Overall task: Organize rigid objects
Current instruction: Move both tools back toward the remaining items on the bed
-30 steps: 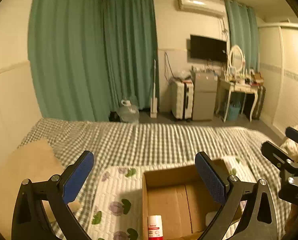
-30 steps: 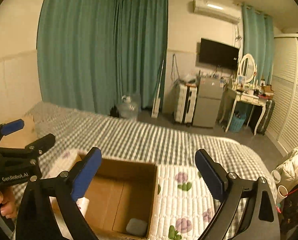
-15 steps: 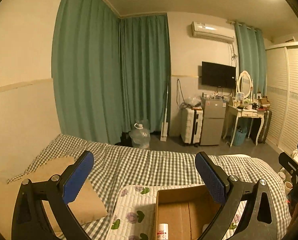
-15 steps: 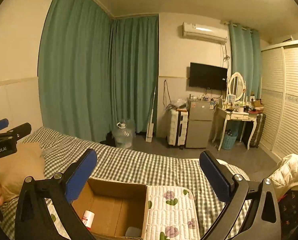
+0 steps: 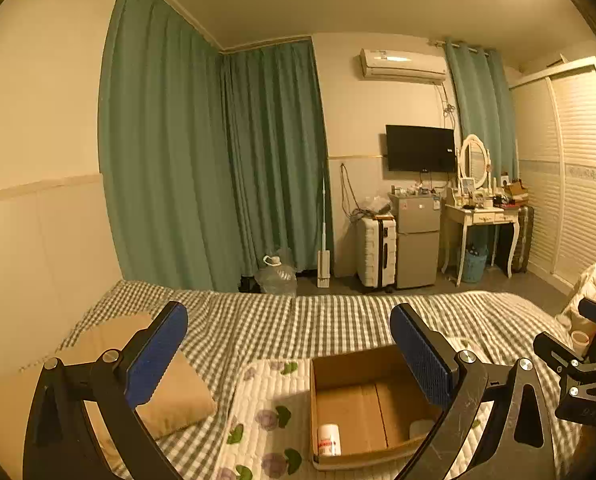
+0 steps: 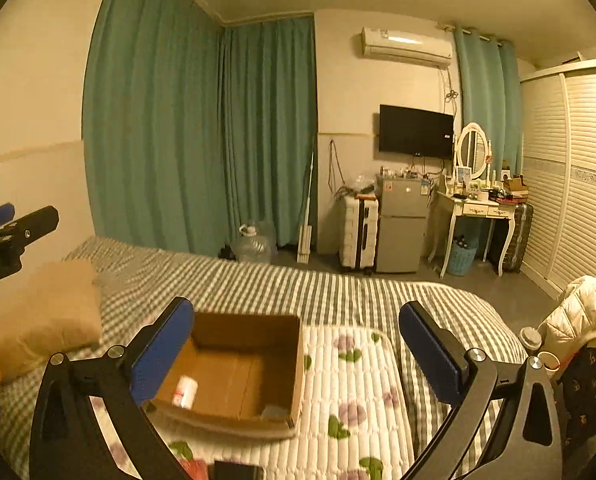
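Note:
An open cardboard box (image 5: 353, 364) sits on a floral quilted mat (image 5: 258, 412) on the bed; it also shows in the right wrist view (image 6: 254, 328). Inside lie a small white bottle with a red label (image 5: 329, 440) (image 6: 186, 391) and a pale grey object (image 5: 419, 429) (image 6: 273, 412). My left gripper (image 5: 288, 354) is open and empty, held above and behind the box. My right gripper (image 6: 298, 352) is open and empty above the box. A red item (image 6: 196, 470) and a dark item (image 6: 236, 472) lie on the mat at the bottom edge.
A tan pillow (image 5: 166, 384) lies left of the mat on the checked bedspread (image 5: 298, 320). A white jacket (image 6: 577, 308) hangs at the right. Beyond the bed stand a suitcase (image 5: 375, 250), a small fridge (image 5: 415, 240) and a dressing table (image 5: 481, 216).
Both grippers have risen and pulled back, so more of the box and mat shows below them. Both have stayed open and empty.

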A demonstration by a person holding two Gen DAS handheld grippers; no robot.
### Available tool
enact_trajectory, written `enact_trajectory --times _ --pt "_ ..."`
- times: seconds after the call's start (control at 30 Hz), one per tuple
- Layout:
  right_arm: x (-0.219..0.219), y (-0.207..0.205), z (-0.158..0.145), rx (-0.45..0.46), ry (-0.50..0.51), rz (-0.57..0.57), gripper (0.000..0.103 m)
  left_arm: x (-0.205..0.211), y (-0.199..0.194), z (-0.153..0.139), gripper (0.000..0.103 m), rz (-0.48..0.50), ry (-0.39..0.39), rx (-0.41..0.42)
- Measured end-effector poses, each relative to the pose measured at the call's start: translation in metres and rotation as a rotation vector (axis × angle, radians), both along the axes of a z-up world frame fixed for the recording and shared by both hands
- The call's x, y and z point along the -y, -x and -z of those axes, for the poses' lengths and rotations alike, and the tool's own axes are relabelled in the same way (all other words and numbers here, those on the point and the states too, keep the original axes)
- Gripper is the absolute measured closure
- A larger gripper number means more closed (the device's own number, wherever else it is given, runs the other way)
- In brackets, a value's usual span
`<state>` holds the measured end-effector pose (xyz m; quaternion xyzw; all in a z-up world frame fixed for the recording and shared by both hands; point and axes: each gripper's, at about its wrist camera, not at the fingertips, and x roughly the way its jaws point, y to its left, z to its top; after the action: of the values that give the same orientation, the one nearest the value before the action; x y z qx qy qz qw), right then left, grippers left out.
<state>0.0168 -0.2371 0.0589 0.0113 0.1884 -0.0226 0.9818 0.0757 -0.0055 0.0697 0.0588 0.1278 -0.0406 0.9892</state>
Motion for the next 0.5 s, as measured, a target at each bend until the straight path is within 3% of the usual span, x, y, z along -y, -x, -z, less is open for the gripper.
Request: enact_trajectory --times 0.13,0.3,0.5 --pt "0.002 0.004 0.027 -0.045 0.004 -0.022 0.000 0.002 0.000 0.032 0.000 0.011 -0.027 -0.060" --pt "0.000 0.013 0.057 -0.089 0.052 -0.049 0.000 -0.003 0.000 0.077 0.000 0.021 -0.005 -0.190" --pt "-0.008 0.028 0.088 -0.130 0.106 -0.090 0.000 -0.011 0.018 0.115 0.000 0.016 -0.021 -0.259"
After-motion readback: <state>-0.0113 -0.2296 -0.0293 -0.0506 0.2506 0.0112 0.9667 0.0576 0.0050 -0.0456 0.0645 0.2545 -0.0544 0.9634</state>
